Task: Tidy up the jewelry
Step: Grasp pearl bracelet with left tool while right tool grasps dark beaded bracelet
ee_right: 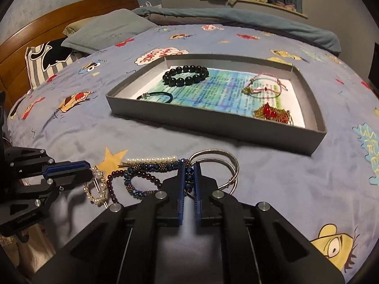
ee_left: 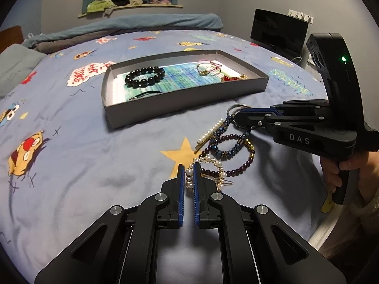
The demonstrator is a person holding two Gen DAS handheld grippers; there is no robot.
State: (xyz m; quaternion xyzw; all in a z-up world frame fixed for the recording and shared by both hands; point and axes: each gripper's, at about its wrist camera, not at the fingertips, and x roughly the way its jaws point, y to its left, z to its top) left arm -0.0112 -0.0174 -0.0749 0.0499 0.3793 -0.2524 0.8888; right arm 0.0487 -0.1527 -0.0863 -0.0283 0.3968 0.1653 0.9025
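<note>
A grey tray (ee_left: 180, 105) (ee_right: 213, 127) on the bed holds a black bead bracelet (ee_left: 145, 76) (ee_right: 186, 75), a black hair tie (ee_right: 156, 95), a pink cord bracelet (ee_right: 265, 86) and a red and gold piece (ee_right: 272, 113). A heap of jewelry lies in front of it. My left gripper (ee_left: 189, 172) is shut on a pearl bracelet (ee_left: 214, 165) (ee_right: 99, 189). My right gripper (ee_right: 189, 172) (ee_left: 239, 116) is shut on a blue beaded bracelet (ee_right: 151, 168) (ee_left: 225, 151), beside silver bangles (ee_right: 227, 163). A dark purple bead bracelet (ee_left: 246, 163) and a pearl hair clip (ee_left: 210, 132) (ee_right: 151, 159) lie between.
The blue cartoon bedsheet (ee_left: 83, 165) covers the bed. Pillows (ee_right: 104, 32) and a wooden headboard (ee_right: 47, 23) are at the far left in the right wrist view. A black monitor (ee_left: 279, 30) stands beyond the bed. A shelf with clothes (ee_left: 128, 3) hangs on the wall.
</note>
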